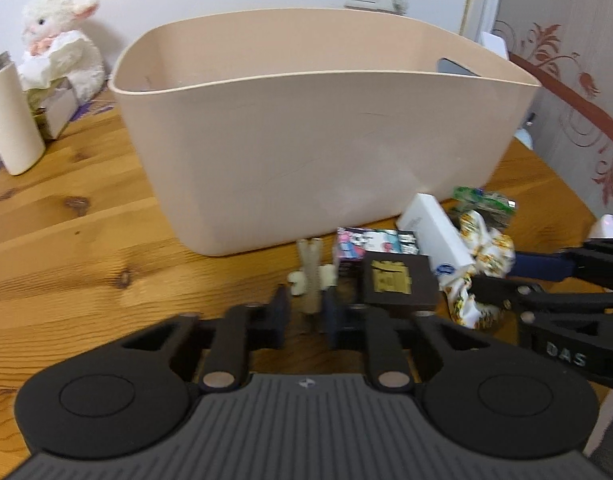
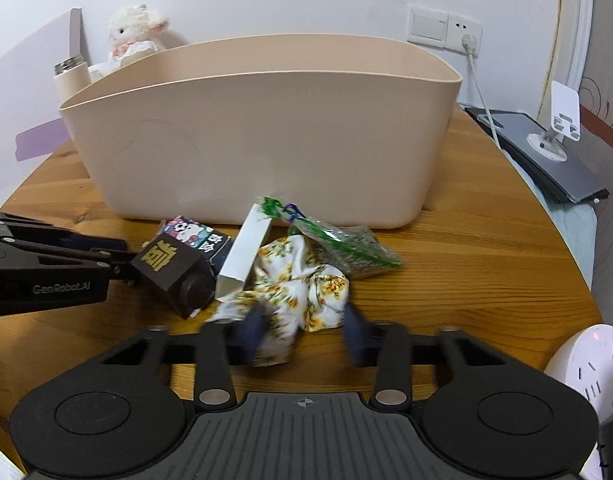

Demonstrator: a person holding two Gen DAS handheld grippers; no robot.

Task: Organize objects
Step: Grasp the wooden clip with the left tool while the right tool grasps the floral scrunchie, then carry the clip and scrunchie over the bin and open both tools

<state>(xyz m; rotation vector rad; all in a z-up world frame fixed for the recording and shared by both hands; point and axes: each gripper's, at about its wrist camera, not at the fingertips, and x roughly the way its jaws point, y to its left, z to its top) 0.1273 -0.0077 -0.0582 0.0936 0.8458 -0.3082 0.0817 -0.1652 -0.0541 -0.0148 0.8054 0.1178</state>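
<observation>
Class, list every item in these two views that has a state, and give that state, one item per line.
Left hand-held gripper: nearly shut around a small beige toy figure.
Right hand-held gripper: open, straddling the floral cloth.
Beige storage bin: upright, contents not visible.
Dark brown box: tipped on the table.
White box: lying flat.
Green-printed bag: lying flat.

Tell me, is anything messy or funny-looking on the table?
Yes. The white box leans tilted across a jumbled heap in front of the beige bin, and the flowery cloth beside it lies crumpled. Nothing looks broken or spilled.
</observation>
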